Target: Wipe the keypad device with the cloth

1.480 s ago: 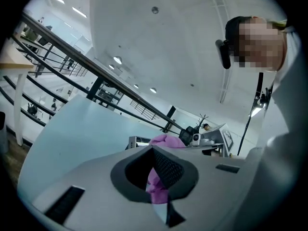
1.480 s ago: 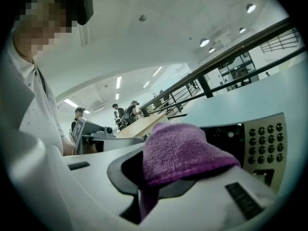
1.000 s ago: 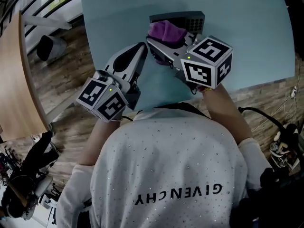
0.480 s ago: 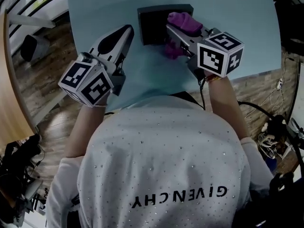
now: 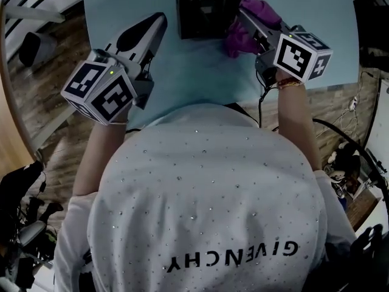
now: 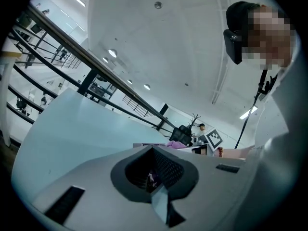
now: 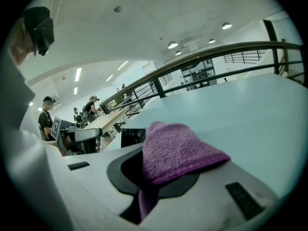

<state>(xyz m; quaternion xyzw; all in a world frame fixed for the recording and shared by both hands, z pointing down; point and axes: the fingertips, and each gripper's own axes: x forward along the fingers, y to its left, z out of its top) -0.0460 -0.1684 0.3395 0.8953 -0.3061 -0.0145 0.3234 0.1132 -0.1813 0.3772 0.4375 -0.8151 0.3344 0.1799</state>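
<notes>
At the left, the grey left gripper (image 5: 156, 24) lies low over the pale blue-green table (image 5: 182, 84). Its jaws are pressed together on nothing and its tip points up the table, apart from the device's left edge. In the middle, near the table's far edge, sits the dark, flat rectangular keypad device (image 5: 203, 14), its longer side running left to right. Just beside its right edge is the purple terry cloth (image 5: 254, 10), pinched between the closed jaws of the right gripper (image 5: 245, 20), with a fold bulging over the top and a tail hanging below. The device therefore lies leftward of the cloth, so the right gripper is better placed, and a wiping stroke would likely run leftward along that long side.
</notes>
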